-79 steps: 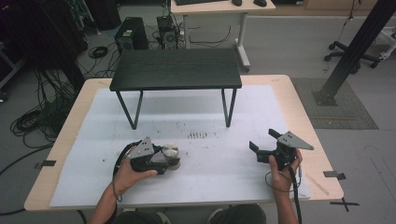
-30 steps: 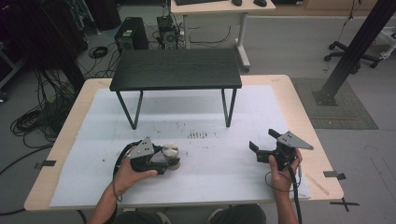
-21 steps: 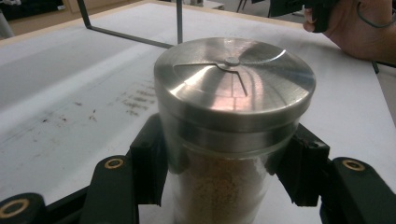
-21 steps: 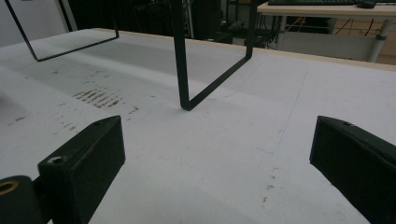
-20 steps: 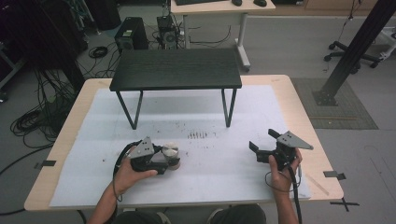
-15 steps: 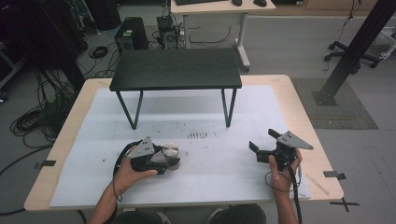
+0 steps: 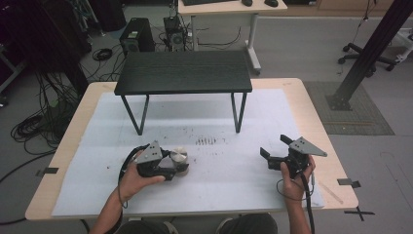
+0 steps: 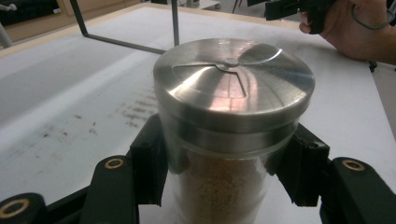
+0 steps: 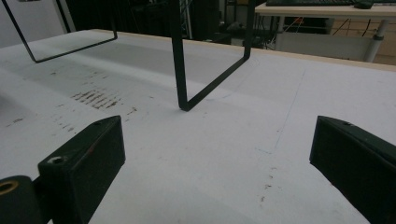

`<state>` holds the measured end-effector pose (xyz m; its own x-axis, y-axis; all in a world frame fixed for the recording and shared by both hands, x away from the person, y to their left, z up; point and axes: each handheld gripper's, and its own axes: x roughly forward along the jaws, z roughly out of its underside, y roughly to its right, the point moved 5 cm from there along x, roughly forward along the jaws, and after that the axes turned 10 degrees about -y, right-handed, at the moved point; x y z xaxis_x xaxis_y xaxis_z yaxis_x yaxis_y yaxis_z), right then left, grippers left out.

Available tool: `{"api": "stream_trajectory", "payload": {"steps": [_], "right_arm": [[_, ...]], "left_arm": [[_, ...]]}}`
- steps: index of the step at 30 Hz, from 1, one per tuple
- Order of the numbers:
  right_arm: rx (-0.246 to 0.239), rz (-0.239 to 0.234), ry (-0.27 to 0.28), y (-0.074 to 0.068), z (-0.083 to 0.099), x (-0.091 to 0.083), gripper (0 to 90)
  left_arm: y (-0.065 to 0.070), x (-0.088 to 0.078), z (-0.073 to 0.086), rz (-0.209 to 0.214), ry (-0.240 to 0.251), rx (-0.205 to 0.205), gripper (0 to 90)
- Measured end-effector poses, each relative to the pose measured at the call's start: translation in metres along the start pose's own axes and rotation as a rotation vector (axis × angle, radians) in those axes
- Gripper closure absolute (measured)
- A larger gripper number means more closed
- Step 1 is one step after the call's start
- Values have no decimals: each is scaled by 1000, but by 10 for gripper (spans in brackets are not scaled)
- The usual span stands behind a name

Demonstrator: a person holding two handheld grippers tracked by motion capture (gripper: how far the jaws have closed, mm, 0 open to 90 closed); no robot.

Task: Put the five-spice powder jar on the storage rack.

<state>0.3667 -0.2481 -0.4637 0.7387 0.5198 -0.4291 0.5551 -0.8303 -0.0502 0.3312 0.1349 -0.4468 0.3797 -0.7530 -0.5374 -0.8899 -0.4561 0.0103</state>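
A glass shaker jar (image 8: 231,121) with a brushed metal lid and tan granules inside stands upright on the white mat, near the front left. My left gripper (image 7: 176,164) is shut on the jar (image 7: 178,158), its black jaws pressed against the glass just below the lid. My right gripper (image 7: 273,153) is held just above the mat at the front right, open, with nothing between its jaws. In the left gripper view the right gripper (image 8: 285,7) and its hand sit at the top right.
A small black table (image 7: 183,70) on thin metal legs stands at the back of the white mat (image 7: 219,180); one leg frame (image 9: 212,70) is ahead of the right gripper. Dark scuff marks (image 7: 206,141) dot the mat's middle. The wooden tabletop edge (image 7: 336,161) frames it.
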Motion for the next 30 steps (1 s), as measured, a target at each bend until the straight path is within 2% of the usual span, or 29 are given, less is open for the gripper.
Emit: {"api": "stream_trajectory", "payload": {"steps": [11, 21, 30], "right_arm": [[0, 1, 1, 0, 0, 0, 33], [-1, 1, -3, 0, 0, 1, 34], [0, -1, -5, 0, 0, 1, 35]], "left_arm": [[1, -15, -16, 17, 9, 19, 429], [3, -31, -40, 45, 13, 45, 429], [-1, -47, -63, 45, 32, 68, 429]]}}
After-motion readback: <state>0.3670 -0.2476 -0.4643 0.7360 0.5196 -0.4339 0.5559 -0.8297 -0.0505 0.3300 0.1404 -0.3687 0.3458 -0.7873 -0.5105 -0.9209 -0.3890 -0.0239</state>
